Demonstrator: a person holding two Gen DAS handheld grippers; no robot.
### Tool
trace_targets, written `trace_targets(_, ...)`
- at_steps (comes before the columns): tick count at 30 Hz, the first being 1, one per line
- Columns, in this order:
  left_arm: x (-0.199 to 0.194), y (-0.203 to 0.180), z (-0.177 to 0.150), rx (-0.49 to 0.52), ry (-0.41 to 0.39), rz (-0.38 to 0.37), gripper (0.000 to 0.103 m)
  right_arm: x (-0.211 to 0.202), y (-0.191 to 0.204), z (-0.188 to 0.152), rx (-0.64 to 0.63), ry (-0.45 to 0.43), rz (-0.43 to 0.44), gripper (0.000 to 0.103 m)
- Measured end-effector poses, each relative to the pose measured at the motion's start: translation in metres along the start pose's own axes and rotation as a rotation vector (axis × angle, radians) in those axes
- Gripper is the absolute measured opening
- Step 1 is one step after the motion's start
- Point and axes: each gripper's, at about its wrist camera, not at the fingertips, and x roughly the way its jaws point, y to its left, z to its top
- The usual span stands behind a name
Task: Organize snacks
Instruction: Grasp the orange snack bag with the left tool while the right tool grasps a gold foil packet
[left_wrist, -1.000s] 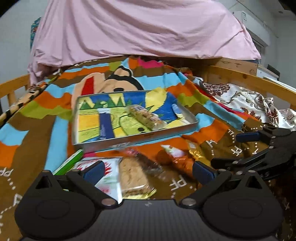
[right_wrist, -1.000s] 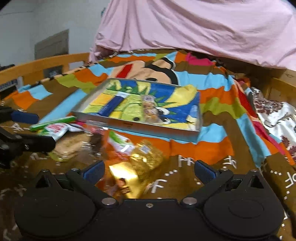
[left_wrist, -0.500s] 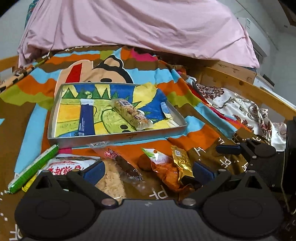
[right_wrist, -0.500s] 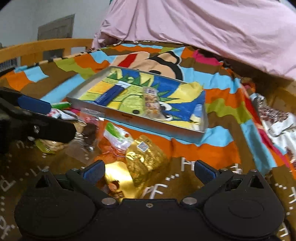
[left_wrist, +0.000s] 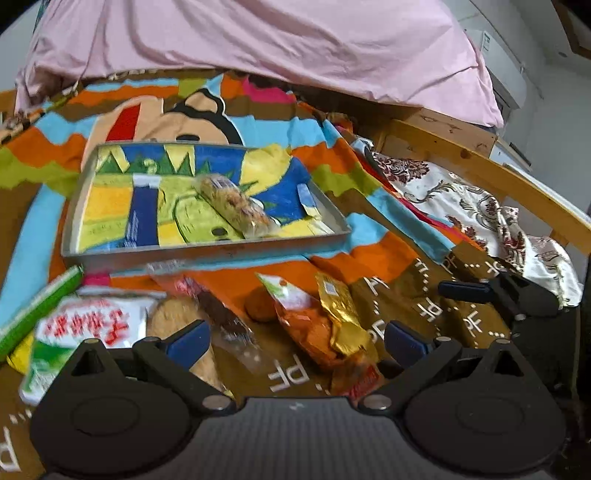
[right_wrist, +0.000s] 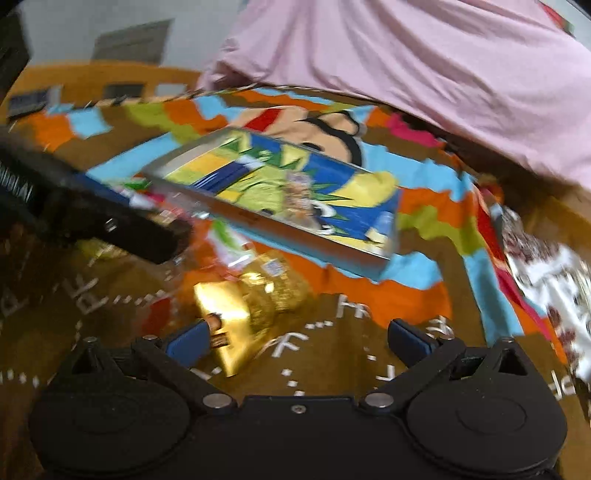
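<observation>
Jaws of both the left gripper (left_wrist: 293, 338) and right gripper (right_wrist: 297, 338) stand apart, holding nothing. Snack packets (left_wrist: 325, 317) (gold, orange, white) lie across lower centre; beyond, mid-frame, a tray (left_wrist: 207, 253) holds one wrapped bar (left_wrist: 236, 210).

Both grippers nearer the snack pile (left_wrist: 295, 317)

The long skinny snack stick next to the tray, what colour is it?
The stick is green, seen best in the left wrist view, lying left of the tray.
</observation>
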Motion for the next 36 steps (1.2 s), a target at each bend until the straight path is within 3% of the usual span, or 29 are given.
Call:
trace_targets(6, 0.003, -0.003, -0.004, -0.02, 0.008, -0.006, 0.103, 0.012, 0.013, 0.0, -0.082, 0.019, -0.092, 0.1)
trace_targets(13, 0.005, -0.007, -0.002, -0.006, 0.017, 0.02, 0.103, 0.008, -0.011, -0.002, -0.024, -0.035, -0.224, 0.089)
trace_targets(18, 0.011, -0.006, -0.004, -0.013, 0.034, 0.0, 0.102, 0.005, -0.027, -0.004, -0.02, -0.037, -0.118, 0.085)
trace_targets(22, 0.011, -0.005, -0.008, -0.017, 0.036, -0.019, 0.102, -0.001, -0.015, -0.007, -0.113, -0.047, -0.044, 0.085)
trace_targets(27, 0.011, -0.008, -0.009, -0.011, 0.04, 0.008, 0.102, 0.01, 0.011, -0.004, -0.243, -0.032, -0.015, 0.083)
trace_targets(30, 0.008, -0.015, -0.007, 0.035, 0.03, 0.056, 0.102, 0.019, 0.017, -0.002, -0.275, -0.035, -0.022, 0.064)
trace_targets(34, 0.006, -0.015, -0.005, 0.037, 0.027, 0.081, 0.102, 0.026, 0.014, 0.0, -0.263, -0.024, -0.026, 0.027)
trace_targets(36, 0.005, -0.014, -0.004, 0.036, 0.027, 0.091, 0.102, 0.023, 0.009, -0.002, -0.235, -0.027, -0.025, 0.022)
